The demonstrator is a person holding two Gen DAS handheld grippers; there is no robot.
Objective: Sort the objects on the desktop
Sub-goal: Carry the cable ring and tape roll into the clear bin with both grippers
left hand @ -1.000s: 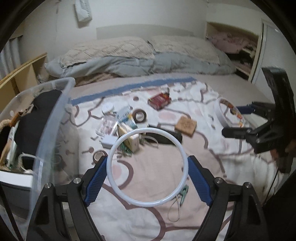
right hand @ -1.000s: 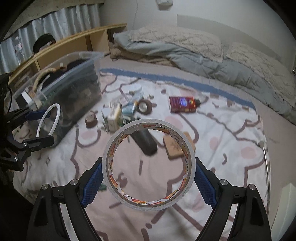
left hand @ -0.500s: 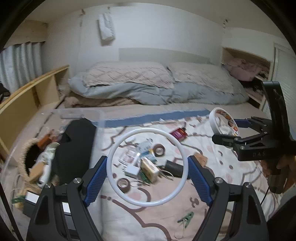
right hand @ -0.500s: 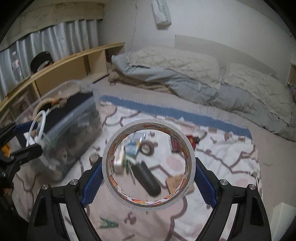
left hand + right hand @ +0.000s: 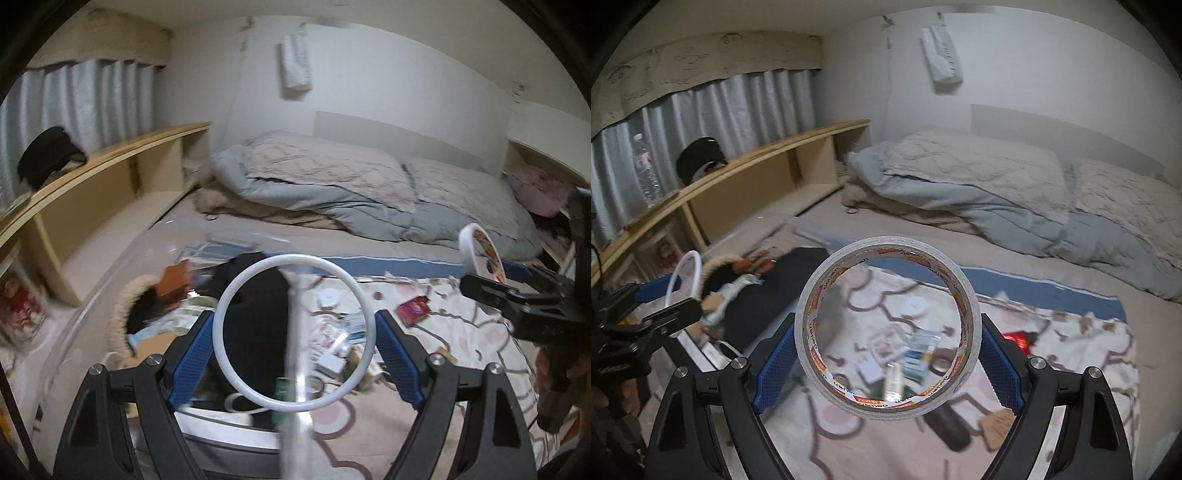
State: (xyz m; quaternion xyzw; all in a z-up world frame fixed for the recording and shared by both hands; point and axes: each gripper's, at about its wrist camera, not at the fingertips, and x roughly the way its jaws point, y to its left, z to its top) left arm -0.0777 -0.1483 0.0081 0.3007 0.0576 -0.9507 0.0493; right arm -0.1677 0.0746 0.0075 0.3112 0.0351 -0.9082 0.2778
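Left gripper squeezes white ring; right gripper squeezes tape roll. Clear box, lower left, half full. Small things in frame middle wait on blanket.

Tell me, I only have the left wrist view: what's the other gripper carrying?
Observer: The right gripper is shut on a tape roll, held upright and face-on to its camera.
Operator: Any print on the roll?
Observer: Yes, orange and red lettering runs around its inner core.
Operator: Is my white ring visible from that side?
Observer: Yes, edge-on at far left, clamped in the left gripper, beside the clear bin.
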